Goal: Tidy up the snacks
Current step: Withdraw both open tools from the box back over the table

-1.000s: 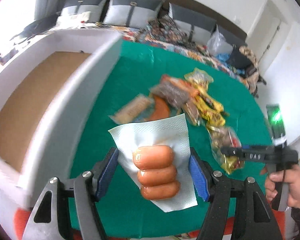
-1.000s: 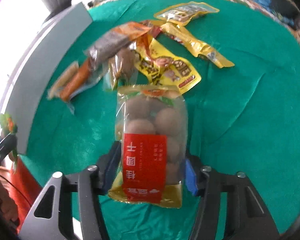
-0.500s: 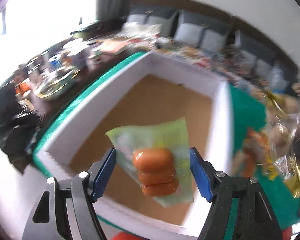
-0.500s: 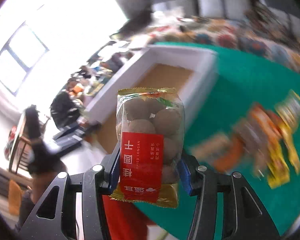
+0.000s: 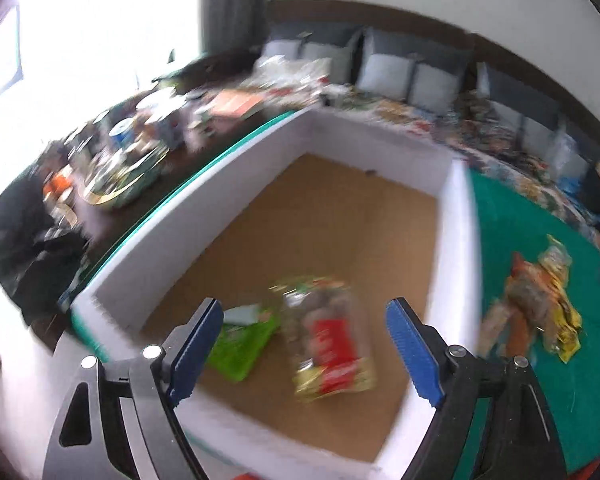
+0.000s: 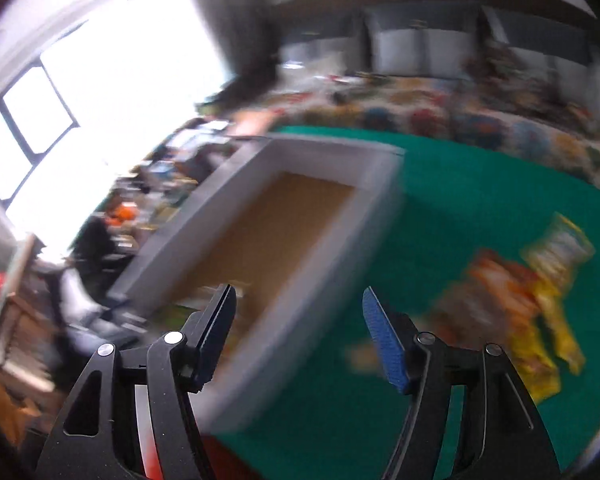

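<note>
A white box [image 5: 456,248] with a brown cardboard floor stands on the green table. Inside it lie a clear bag of brown longans with a red label [image 5: 328,340] and a green-backed sausage pack [image 5: 244,338]. My left gripper [image 5: 305,350] is open and empty above the box's near end. My right gripper [image 6: 300,332] is open and empty over the box's right wall [image 6: 320,280]. A pile of snack packs lies on the green cloth in the left wrist view [image 5: 536,304] and in the right wrist view [image 6: 520,300].
The green cloth [image 6: 460,208] spreads to the right of the box. A cluttered dark table [image 5: 132,160] with dishes stands beyond the box's left side. A sofa with grey cushions [image 5: 396,68] lines the far wall.
Both grippers have opened. The sausage pack and the longan bag have left the jaws and now lie in the box. The right gripper's view has swung towards the table.
</note>
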The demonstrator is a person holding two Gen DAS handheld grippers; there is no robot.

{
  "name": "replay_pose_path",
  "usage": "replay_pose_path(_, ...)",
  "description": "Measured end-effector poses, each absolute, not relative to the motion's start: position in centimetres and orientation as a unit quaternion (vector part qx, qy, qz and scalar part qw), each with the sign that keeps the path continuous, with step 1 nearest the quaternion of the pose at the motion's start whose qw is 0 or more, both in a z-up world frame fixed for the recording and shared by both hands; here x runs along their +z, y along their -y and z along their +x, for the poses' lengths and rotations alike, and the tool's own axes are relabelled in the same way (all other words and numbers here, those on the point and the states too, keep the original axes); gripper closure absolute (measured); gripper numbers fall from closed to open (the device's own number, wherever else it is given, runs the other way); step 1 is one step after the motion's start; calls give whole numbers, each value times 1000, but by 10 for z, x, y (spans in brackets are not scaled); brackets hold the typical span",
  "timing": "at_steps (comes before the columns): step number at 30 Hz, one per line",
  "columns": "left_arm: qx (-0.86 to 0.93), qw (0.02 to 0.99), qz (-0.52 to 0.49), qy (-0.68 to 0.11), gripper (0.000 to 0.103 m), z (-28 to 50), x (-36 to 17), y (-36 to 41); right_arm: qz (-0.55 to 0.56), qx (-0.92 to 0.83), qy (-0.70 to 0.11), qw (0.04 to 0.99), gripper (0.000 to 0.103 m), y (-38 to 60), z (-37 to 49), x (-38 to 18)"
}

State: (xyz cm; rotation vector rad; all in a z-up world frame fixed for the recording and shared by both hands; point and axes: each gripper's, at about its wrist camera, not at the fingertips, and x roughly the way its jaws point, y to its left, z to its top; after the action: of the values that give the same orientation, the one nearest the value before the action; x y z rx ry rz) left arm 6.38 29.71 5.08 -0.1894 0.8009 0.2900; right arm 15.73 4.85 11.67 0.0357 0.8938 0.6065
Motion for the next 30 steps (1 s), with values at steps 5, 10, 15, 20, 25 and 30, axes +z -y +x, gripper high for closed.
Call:
replay_pose_path(5,93,921,-24,-378,13,85,38,-236,7,151,-468,871,34,79,165,29)
replay_pose_path(10,109,910,52,-396,13,99,18,-193,2,25,-493,870,34,209,144,-27)
replay_pose_path(15,103,907,42,-406,13,95,18,-181,12,-18,-489,872,34,275,133,-54)
replay_pose_path(20,101,902,47,-416,13,92,15,-176,-1,-15,-455,891,30,274,134,-56)
replay_pose_path(25,147,919,51,-362,13,76,37,-165,3,-17,-437,899,24,268,138,-60)
replay_pose_path(30,176,947,75,-259,2,47,68,-126,5,-14,-439,898,19,267,141,-64)
